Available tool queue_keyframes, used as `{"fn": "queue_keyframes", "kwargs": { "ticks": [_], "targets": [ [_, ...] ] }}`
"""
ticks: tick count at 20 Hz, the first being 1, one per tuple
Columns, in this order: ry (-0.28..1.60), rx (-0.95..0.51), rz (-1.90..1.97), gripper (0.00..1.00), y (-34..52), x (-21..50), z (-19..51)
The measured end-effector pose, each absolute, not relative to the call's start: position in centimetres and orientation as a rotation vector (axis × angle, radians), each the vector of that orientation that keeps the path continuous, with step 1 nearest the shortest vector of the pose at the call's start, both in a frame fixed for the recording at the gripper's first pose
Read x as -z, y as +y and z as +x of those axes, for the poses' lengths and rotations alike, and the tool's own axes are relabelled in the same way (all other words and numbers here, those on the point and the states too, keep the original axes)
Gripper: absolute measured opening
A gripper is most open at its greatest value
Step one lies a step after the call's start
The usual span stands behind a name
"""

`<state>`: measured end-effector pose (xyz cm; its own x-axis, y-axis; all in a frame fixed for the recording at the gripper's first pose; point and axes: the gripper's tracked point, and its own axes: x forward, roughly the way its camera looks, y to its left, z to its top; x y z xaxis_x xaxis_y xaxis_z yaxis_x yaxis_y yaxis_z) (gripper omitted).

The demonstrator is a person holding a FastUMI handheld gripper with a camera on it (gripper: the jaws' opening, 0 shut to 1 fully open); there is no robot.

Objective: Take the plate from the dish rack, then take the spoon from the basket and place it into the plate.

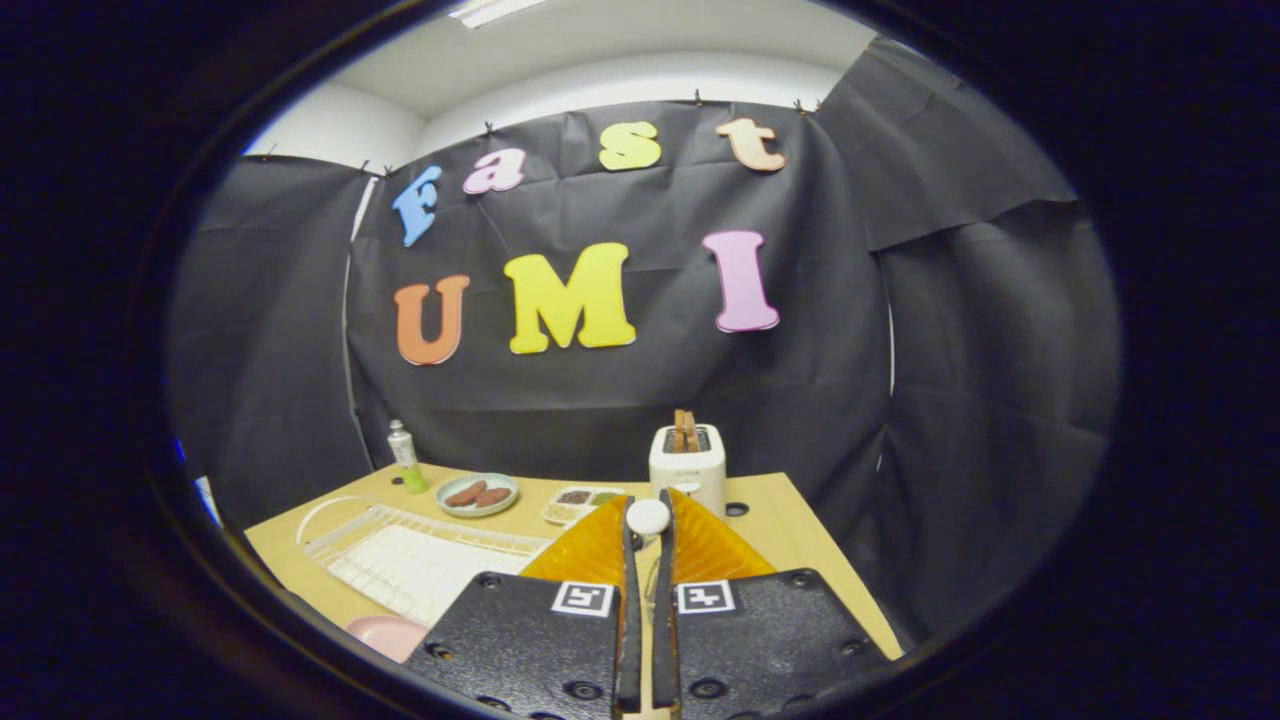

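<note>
My gripper [648,500] is raised above the table, its two orange fingers [590,550] drawn close together. A white spoon [647,517] is pinched between the fingertips, and its rounded end sticks up there. The rest of the spoon is hidden by the fingers. A pink plate [385,636] lies on the table below and left of the fingers, partly cut off by the gripper body. Beyond it, left of the fingers, is the white wire dish rack [420,560].
A white toaster [687,462] with toast in it stands just beyond the fingertips. Further left at the back are a compartment tray of food [582,504], a pale dish with sausages [477,494] and a small bottle [404,457]. The wooden table [790,540] ends at the right.
</note>
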<state>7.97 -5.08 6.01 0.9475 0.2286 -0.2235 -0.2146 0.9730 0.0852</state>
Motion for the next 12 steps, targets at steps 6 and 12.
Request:
{"fn": "queue_keyframes", "kwargs": {
  "ticks": [6,12],
  "targets": [
    [0.27,-0.366,0.059,0.1,0.4,-7.6,0.9],
    [0.383,-0.544,0.016,0.1,7.5,-3.2,-5.0]
  ]
}}
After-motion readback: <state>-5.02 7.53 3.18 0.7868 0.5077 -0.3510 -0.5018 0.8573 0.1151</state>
